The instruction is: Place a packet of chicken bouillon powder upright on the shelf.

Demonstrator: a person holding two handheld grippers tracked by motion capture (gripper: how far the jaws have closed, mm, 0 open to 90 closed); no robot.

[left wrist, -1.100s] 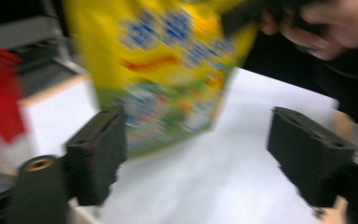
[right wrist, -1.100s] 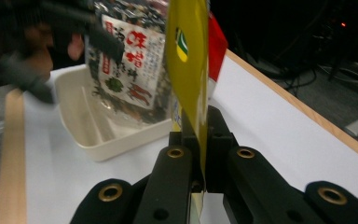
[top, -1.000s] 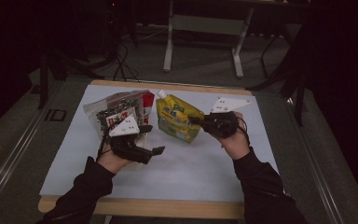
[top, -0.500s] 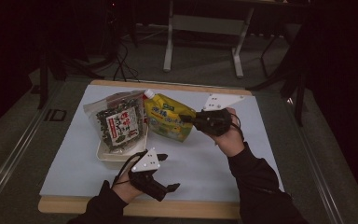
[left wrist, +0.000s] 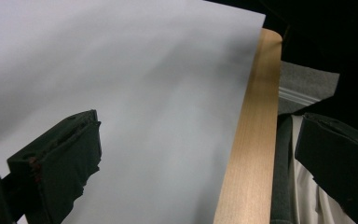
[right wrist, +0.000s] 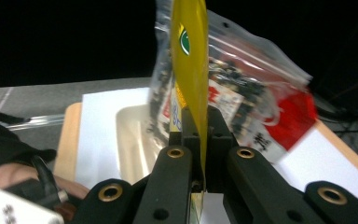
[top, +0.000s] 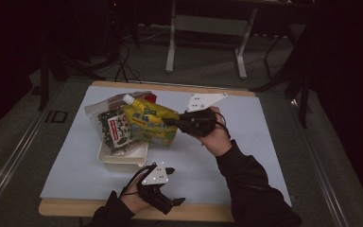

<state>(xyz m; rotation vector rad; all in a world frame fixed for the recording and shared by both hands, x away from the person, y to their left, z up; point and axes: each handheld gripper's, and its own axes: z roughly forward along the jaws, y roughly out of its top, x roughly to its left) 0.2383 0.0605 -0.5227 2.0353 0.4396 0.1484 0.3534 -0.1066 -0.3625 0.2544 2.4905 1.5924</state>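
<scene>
Two packs matter here, and neither is properly settled in the white tray point(top: 123, 158) on the near-left part of the table point(top: 246, 142). The right gripper point(top: 172, 121) has its jaws pressed together on the right edge of the yellow pouch point(top: 149, 124), which it holds lifted and tilted above the tray's far side, cap end toward the far left. In the right gripper view the yellow pouch point(right wrist: 189, 60) stands edge-on between the clamped jaws, with the tray point(right wrist: 133, 140) below and behind it. The clear seaweed bag point(top: 113, 127) leans with its near end in the tray and its far end out over the rim, partly covered by the pouch.

The left gripper point(top: 168, 171) sits low at the near edge of the table, just on the near side of the tray, its jaws spread wide with nothing between them; they have just been opening. The left gripper view confirms this, with bare white table sheet point(left wrist: 135, 93) and the wooden table edge point(left wrist: 254, 140) showing between the spread jaws.

Judged from this, the work looks like loading the tray and is about halfway: the bag seems placed, though loosely. The pouch remains to be lowered and released, and perhaps the bag tucked in.
</scene>
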